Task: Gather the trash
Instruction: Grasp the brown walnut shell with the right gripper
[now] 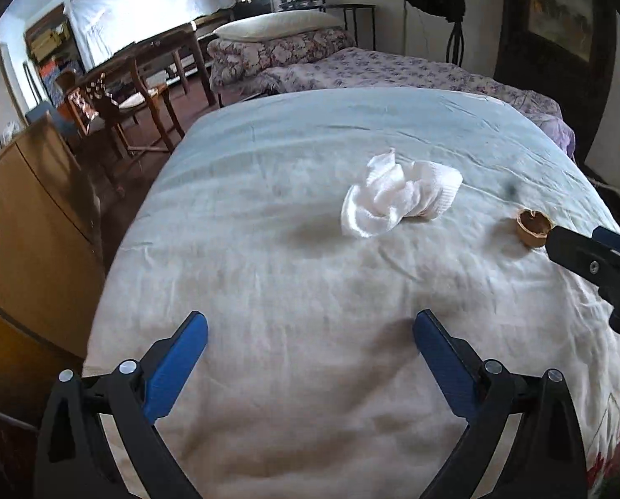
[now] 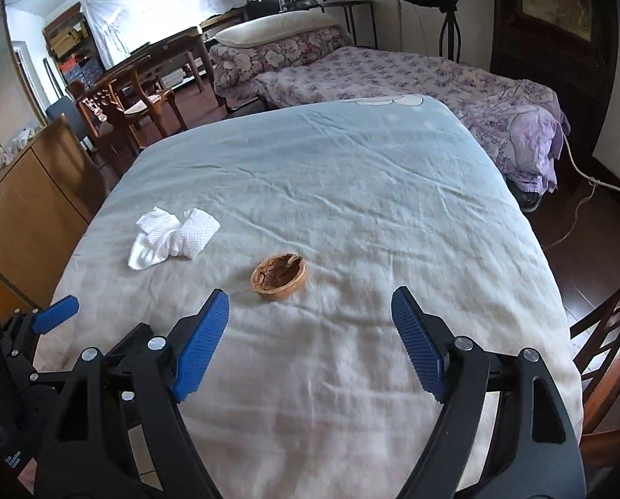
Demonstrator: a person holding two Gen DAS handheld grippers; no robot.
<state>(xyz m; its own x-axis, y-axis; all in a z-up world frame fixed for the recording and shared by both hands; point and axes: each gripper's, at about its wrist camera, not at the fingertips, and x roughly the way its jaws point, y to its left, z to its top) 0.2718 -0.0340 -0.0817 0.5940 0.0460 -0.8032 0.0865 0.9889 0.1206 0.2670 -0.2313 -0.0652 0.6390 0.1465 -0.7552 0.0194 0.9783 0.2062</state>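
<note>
White crumpled paper tissue (image 2: 172,238) with dotted texture, brown hollow walnut shell (image 2: 279,276) beside it, wrinkled pale cloth (image 2: 351,191) beneath, left gripper (image 1: 310,328) and right gripper (image 2: 310,307) both wide, holding nothing.

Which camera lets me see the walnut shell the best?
The right wrist view: the walnut shell lies near the middle, whole, its hollow inside showing. In the left wrist view it sits small at the right edge, partly behind the right tongs.
</note>
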